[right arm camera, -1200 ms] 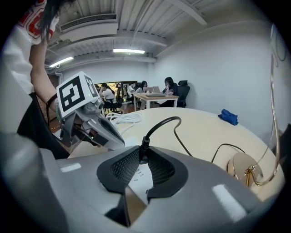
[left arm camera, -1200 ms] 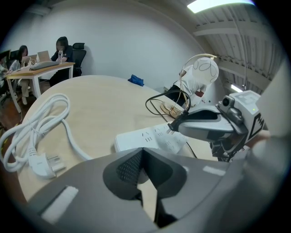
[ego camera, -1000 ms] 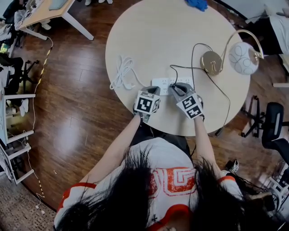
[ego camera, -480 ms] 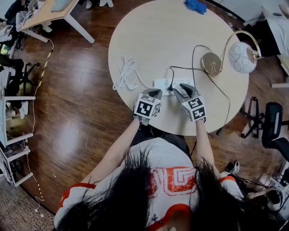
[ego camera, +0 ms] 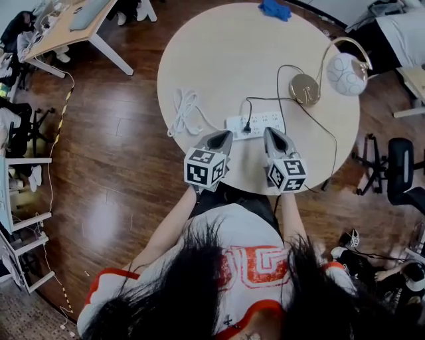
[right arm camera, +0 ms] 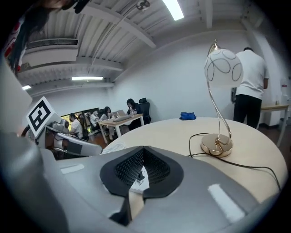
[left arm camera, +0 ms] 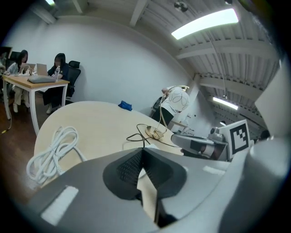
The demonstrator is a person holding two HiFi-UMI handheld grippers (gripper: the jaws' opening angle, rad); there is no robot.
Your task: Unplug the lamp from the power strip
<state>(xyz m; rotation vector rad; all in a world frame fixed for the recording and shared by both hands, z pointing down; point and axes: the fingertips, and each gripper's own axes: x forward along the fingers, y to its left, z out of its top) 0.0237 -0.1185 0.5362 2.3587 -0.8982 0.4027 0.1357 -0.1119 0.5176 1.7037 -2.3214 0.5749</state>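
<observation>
A white power strip lies near the front of the round table, with the lamp's black plug seated in it. The black cord runs to the gold lamp base, and the white globe shade hangs beyond it. My left gripper hovers just short of the strip's left end, shut and empty. My right gripper is just short of the right end; its jaws are closing, tips together, with nothing between them. The right gripper view shows the base, the shade and the gripper itself.
A coiled white cable lies left of the strip and shows in the left gripper view as the coil. A blue cloth sits at the table's far edge. Office chairs stand right of the table, and people sit at a desk.
Both grippers have drawn back from the power strip toward the person and risen a little. The plug stays in the strip.
</observation>
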